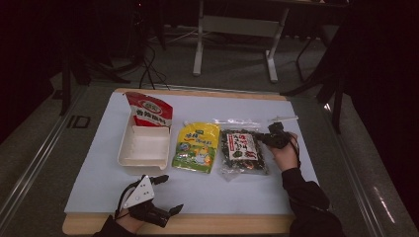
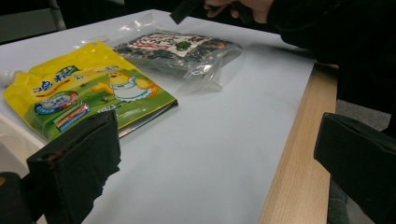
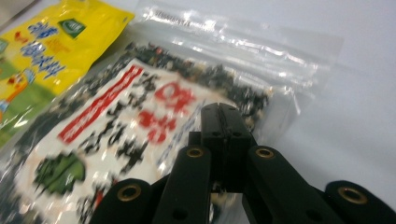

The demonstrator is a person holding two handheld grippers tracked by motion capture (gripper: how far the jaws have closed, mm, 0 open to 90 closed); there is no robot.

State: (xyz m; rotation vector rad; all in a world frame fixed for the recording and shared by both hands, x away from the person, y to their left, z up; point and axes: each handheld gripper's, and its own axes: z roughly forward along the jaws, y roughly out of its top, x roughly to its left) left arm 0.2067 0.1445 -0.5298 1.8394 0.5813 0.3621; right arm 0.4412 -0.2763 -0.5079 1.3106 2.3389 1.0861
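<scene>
Clear bag of dark dried food lies flat on the white sheet, right of the yellow pouch and touching or nearly so. Right tool sits at the bag's right edge, jaws together; whether they pinch the plastic cannot be told. In the right gripper view they hover over the printed label.

Likely step: pick up the bag. Best taken at the empty sealed margin, not the loose contents.

Left tool rests near the tabletop's front edge, jaws apart, nothing between. White tray with the red packet lies farther left. Open sheet in front; the right edge is close.
</scene>
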